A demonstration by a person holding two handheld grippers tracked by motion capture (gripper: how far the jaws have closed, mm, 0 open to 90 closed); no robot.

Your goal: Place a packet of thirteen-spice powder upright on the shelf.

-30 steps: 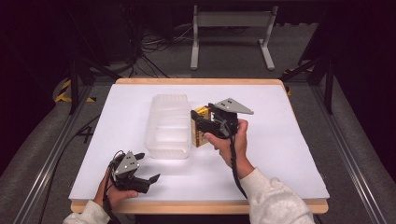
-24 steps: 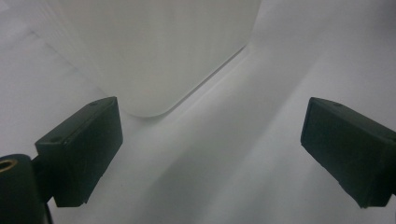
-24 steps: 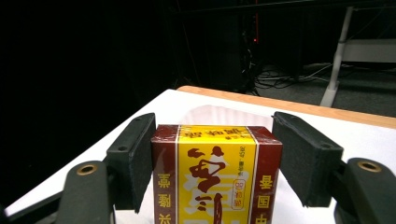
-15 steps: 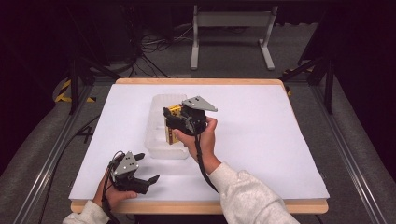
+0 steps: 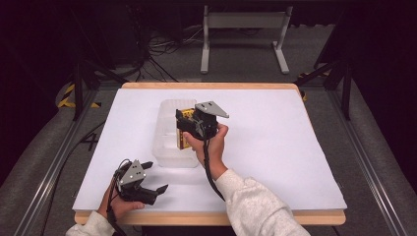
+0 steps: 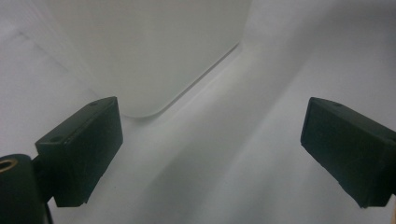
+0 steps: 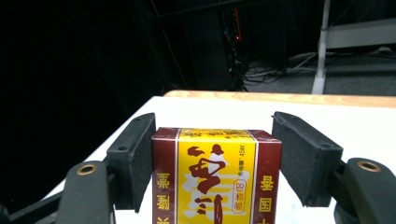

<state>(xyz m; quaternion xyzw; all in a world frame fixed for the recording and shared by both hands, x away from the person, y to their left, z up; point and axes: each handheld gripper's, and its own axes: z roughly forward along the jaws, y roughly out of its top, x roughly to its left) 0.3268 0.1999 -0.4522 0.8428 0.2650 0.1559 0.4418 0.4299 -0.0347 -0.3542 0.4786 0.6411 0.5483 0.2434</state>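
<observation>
Down at the near left corner of the white table [image 5: 275, 162], the left gripper [image 5: 158, 188] rests low in the person's left hand [image 5: 114, 206], its jaws spread wide with nothing between them. Ahead of those jaws, in the left gripper view, lies bare white surface, and just beyond it the rounded corner of the clear plastic container [image 6: 154, 56]. In the high view that container [image 5: 166, 142] sits ahead and to the right of the left gripper, near but apart from it.

Further right, the right gripper [image 5: 183, 129] is held up over the container by the right hand [image 5: 210, 145], with a grey three-cornered plate [image 5: 211, 109] on top. Its jaws are clamped on a yellow and dark red box [image 7: 215, 179]: the right gripper view shows both pads flat against the sides of the box, the printed face upright between them. Seen from above, the box [image 5: 186, 142] hangs over the container's right half, inside its rim; whether it touches the bottom cannot be told.
</observation>
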